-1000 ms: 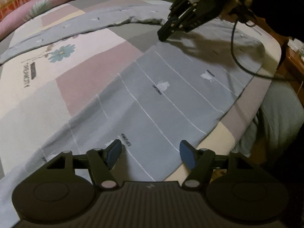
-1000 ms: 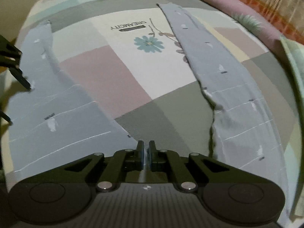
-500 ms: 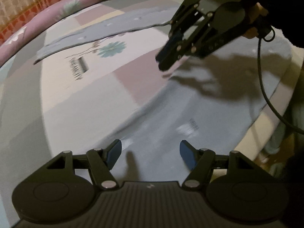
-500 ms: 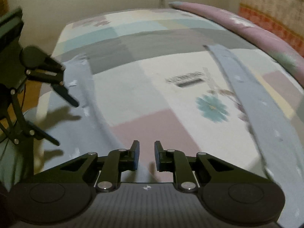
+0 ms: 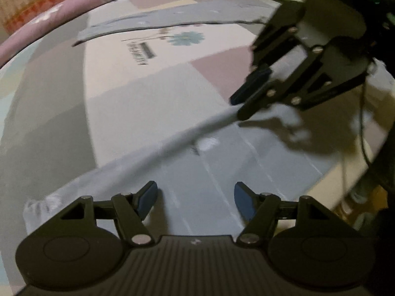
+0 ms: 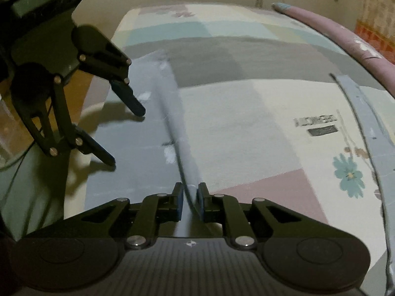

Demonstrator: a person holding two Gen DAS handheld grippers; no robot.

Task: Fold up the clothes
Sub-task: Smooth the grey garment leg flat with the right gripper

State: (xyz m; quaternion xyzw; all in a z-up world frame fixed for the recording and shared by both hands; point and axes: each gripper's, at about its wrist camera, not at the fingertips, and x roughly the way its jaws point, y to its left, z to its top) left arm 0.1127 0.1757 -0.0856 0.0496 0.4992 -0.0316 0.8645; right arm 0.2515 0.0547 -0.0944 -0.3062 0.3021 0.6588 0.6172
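A grey-blue garment [image 5: 246,162] with thin white lines and small white prints lies flat on the bed, near its side edge. A second long strip of it [image 5: 172,19] lies farther across the sheet. My left gripper [image 5: 196,197] hovers open over the near part, nothing between its blue pads. My right gripper [image 6: 190,197] sits low over the garment's [image 6: 133,148] inner edge. Its jaws are narrow and opening, the raised edge lines up in the gap, and no pad visibly presses it. Each gripper shows in the other's view: the right gripper [image 5: 237,108], the left gripper [image 6: 126,135].
The bed carries a patchwork sheet [image 5: 138,113] with a blue flower print [image 6: 349,175] and lettering. A pink rolled cover [image 6: 345,39] runs along the far side. The bed's side edge [image 5: 345,185] drops off close to the garment, and a black cable [image 5: 363,135] hangs there.
Both grippers have swept along the bed toward the garment's end. The right gripper went from nearly shut to a narrow gap and now sits over the garment's inner edge.
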